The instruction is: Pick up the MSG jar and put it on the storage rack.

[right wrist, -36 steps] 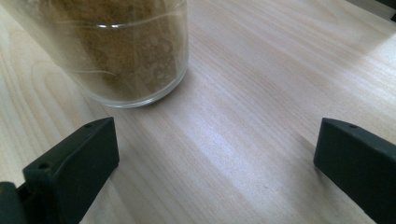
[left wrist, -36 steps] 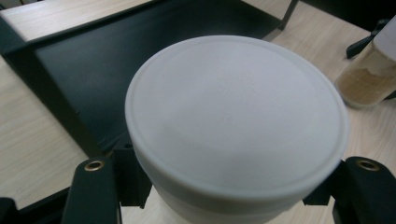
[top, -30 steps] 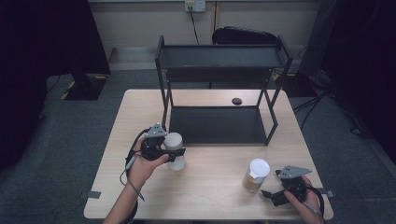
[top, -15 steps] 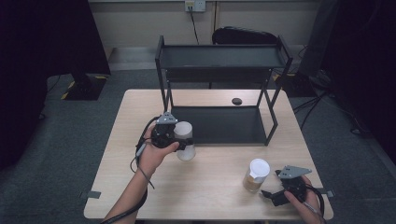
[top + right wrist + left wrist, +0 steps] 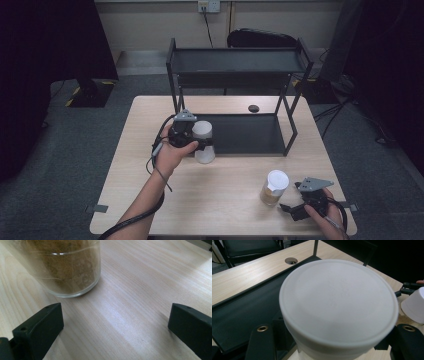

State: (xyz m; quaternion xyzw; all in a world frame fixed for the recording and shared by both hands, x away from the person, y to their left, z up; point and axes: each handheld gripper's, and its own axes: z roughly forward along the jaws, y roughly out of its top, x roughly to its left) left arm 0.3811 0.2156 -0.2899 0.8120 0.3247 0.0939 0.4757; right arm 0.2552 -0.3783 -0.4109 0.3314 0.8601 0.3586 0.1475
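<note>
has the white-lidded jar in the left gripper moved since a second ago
Yes. The white-lidded jar, clamped in the left gripper, has gone up the high view towards the black shelf rack and now overlaps its lower shelf's front edge.

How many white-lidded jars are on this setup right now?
2. One white jar is clamped in the left gripper at the rack's lower shelf edge; the brown-filled jar stands on the table beside the right gripper.

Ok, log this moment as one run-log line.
left gripper: shut on white jar, lifted by shelf | right gripper: open, on table beside brown jar
</note>
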